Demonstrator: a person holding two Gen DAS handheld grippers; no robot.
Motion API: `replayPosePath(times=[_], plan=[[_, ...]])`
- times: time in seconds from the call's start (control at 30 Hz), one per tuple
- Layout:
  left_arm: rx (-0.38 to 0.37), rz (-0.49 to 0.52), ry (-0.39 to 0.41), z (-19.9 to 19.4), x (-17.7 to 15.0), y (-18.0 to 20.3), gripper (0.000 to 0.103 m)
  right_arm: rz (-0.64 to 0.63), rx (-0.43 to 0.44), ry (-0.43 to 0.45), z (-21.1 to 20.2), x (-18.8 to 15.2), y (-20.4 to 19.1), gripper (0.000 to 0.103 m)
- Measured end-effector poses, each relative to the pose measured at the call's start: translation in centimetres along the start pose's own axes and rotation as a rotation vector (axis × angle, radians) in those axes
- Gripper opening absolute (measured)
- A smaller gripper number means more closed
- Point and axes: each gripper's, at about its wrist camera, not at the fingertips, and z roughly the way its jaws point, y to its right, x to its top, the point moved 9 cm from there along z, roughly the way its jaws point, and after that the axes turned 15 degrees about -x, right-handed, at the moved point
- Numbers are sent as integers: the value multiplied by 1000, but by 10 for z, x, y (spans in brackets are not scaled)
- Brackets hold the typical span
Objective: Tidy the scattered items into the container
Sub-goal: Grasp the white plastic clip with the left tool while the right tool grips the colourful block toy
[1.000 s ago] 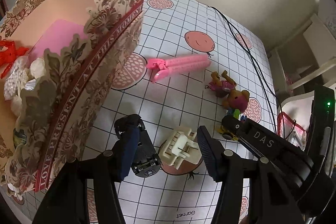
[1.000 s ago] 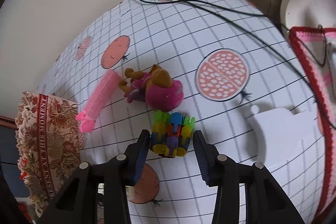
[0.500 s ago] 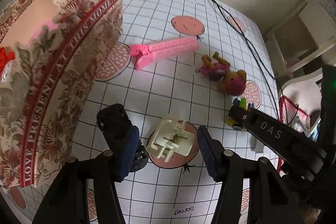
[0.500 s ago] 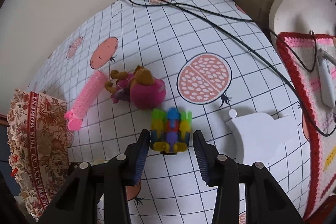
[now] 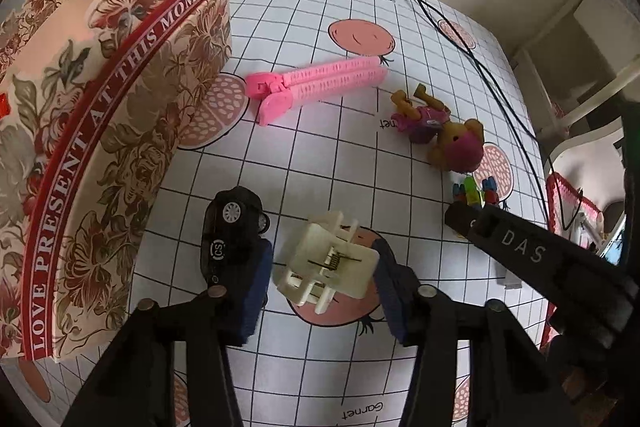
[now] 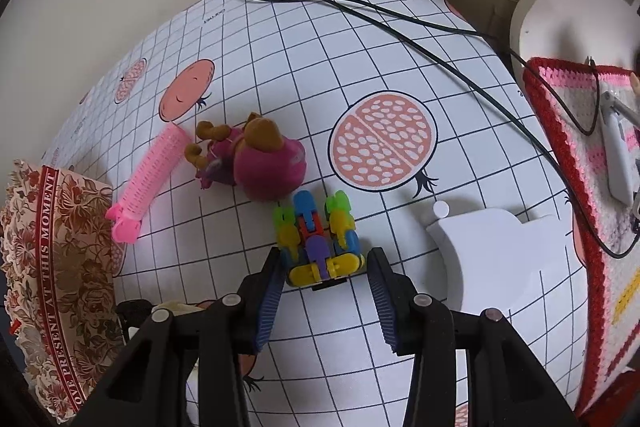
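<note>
Cream plastic claw clip [image 5: 330, 259] sat between the pads of the left tool [image 5: 324, 291], on a pomegranate print of the gridded tabletop [image 5: 320, 155], right of the floral container [image 5: 100, 131]. Jaws had just been closing; one pad looked to be at the clip's right edge, but a gap showed on the left, so not a grip yet. Black toy car [image 5: 230, 239] lay just left of the clip, between it and the container wall, partly behind the left finger [image 5: 252, 287].

Risk: that finger was touching or nearly touching the car. Closing further could shove the car or pinch it along with the clip. The clip is a slick, sprung shell sitting skewed to the pads, so it could rotate or squirt out.

Clip's long axis ran diagonally, teeth toward the lower left, spring face up.

Right tool [image 6: 325, 283] half open, straddling the multicolour block toy [image 6: 318, 243], further right of the container. Narrow gaps showed on both sides, holding nothing. Toy's long axis pointed away from the tool, toward the plush dog [image 6: 256, 163]. Risk there: pads catch only the near yellow end and the toy tips on lift.

Further out, the pink hair clip [image 5: 316, 87] lay near the container's far corner, long axis across the view, hinge end toward the container. Black cable [image 6: 400, 23] ran beyond it, a snag hazard on any wide swing.
</note>
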Motion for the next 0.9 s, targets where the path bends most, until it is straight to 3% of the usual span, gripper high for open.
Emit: replayPosePath(times=[0.17,0.6,0.77,0.9], plan=[[9,4,-7,4,-2,-2,42,-3,-3,1,1,1,-1,46],[46,68,7,12,-7,3,41,-25,-33,17,-1,-1,-4,46],[46,61,-3,12,-6,3,36,2,60,-17,-2,-1,-12,42],[30,55,-10,13,-5,5,35,-5,62,-15,-1,0,-16,42]])
